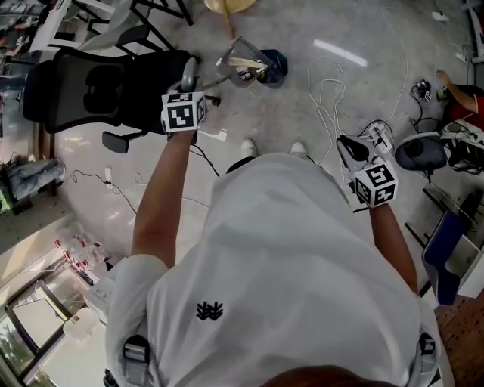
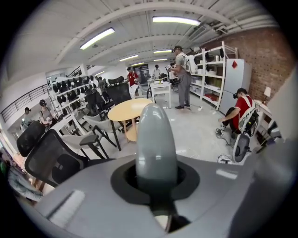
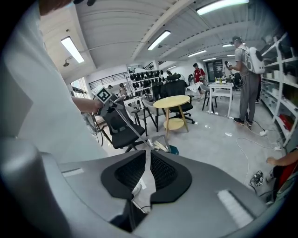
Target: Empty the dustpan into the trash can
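A pale polished concrete floor [image 1: 302, 113] was seen in the head view, strewn with white cables [image 1: 325, 91], in a wide workshop room with a black office chair [image 1: 98, 87] on the person's left and a round yellow table [image 1: 231, 6] further ahead.

The left gripper [image 1: 187, 92] was held out in front of the body, and its jaws were clamped on the rounded grey handle [image 2: 156, 139], as shown in the left gripper view. From that grip a thin shaft ran forward and down to the dustpan [image 1: 246, 62], which was held tilted close to the floor with pale scraps visible inside it. Just beside the pan a small dark teal container [image 1: 277, 66] was seen; this was taken to be the trash can, though it could not be told for certain.

The right gripper [image 1: 354, 150] was held low at the person's right side, with its jaws drawn together on nothing.

The step in hand was judged to be the bringing of the loaded pan to the can; the emptying was not yet done. For the next move, the pan's lip would have to be brought over the container's mouth and tipped by the handle, gently enough that no scraps would be spilled beside it.
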Tool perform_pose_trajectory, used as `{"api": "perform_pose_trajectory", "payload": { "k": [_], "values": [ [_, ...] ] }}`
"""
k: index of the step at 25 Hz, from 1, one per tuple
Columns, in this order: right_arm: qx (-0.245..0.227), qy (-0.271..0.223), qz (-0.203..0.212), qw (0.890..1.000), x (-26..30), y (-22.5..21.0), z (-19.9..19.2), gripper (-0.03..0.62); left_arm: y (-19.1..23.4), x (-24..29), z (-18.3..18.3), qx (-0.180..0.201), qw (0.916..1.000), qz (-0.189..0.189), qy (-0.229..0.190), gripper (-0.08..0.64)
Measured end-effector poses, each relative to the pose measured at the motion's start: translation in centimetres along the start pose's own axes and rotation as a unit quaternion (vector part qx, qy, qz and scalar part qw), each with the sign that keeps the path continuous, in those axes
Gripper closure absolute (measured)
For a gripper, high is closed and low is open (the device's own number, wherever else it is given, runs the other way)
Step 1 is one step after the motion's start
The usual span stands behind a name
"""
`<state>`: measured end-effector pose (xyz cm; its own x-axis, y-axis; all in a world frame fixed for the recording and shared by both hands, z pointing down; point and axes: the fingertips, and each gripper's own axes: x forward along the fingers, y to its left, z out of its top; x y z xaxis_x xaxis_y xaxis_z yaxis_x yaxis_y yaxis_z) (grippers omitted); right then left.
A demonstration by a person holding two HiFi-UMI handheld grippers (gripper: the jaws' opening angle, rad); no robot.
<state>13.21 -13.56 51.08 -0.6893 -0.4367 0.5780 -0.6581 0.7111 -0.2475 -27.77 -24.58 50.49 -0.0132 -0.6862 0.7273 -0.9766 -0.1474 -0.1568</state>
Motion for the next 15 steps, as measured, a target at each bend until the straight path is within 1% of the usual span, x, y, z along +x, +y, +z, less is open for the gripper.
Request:
{"api": "perform_pose_trajectory", "payload": {
  "k": [4,7,12,15],
  "values": [
    [0.009,-0.001,-0.009,1.000,-0.3,-0.4,-0.3,0.557,-1.6,1.2,0.9,0.048,0.9988,-0.003,0.001,0.471],
    [0.016,0.001,-0.013,1.000,-0.5,-0.8,-0.6,0.557,-3.4,1.9,1.8,0.085,0.9963,-0.010,0.000,0.471],
    [0.023,0.000,-0.020,1.000,-1.1,-0.9,-0.9,0.558,-6.1,2.8,2.6,0.153,0.9881,-0.015,-0.005,0.472],
    [0.028,0.003,-0.023,0.999,-1.5,-1.0,-1.4,0.558,-7.7,3.3,2.7,0.191,0.9815,-0.017,-0.009,0.472]
  ]
}}
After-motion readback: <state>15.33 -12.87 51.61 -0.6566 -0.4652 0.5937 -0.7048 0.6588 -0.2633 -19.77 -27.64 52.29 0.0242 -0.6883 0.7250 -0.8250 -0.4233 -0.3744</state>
